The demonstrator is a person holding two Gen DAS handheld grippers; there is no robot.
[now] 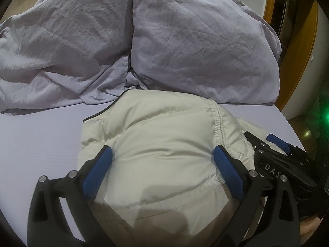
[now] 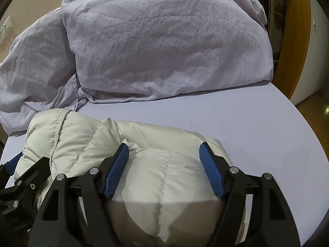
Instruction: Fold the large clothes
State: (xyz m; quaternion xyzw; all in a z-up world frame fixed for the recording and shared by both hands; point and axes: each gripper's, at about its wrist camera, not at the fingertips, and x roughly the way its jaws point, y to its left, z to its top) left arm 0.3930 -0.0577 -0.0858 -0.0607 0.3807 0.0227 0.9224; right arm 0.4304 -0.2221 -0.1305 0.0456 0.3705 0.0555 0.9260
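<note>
A cream quilted puffer jacket (image 1: 164, 144) lies folded into a thick bundle on the lilac bed sheet (image 1: 41, 135). My left gripper (image 1: 162, 164) straddles its near end, and both blue pads (image 1: 98, 170) dent the padding, so it is shut on the jacket. The right gripper (image 1: 277, 146) shows at the jacket's right side. In the right wrist view the jacket (image 2: 86, 135) bulges up between the right gripper's (image 2: 164, 160) wide-set jaws. Its pads (image 2: 211, 170) stand beside the bulge without pinching it. The left gripper (image 2: 12, 164) peeks in at the left edge.
A crumpled lilac duvet (image 1: 61, 51) and a big lilac pillow (image 2: 164, 41) fill the back of the bed. Bare sheet (image 2: 257, 144) stretches right of the jacket. A wooden door frame (image 2: 298, 30) and floor (image 2: 316, 111) lie beyond the bed's right edge.
</note>
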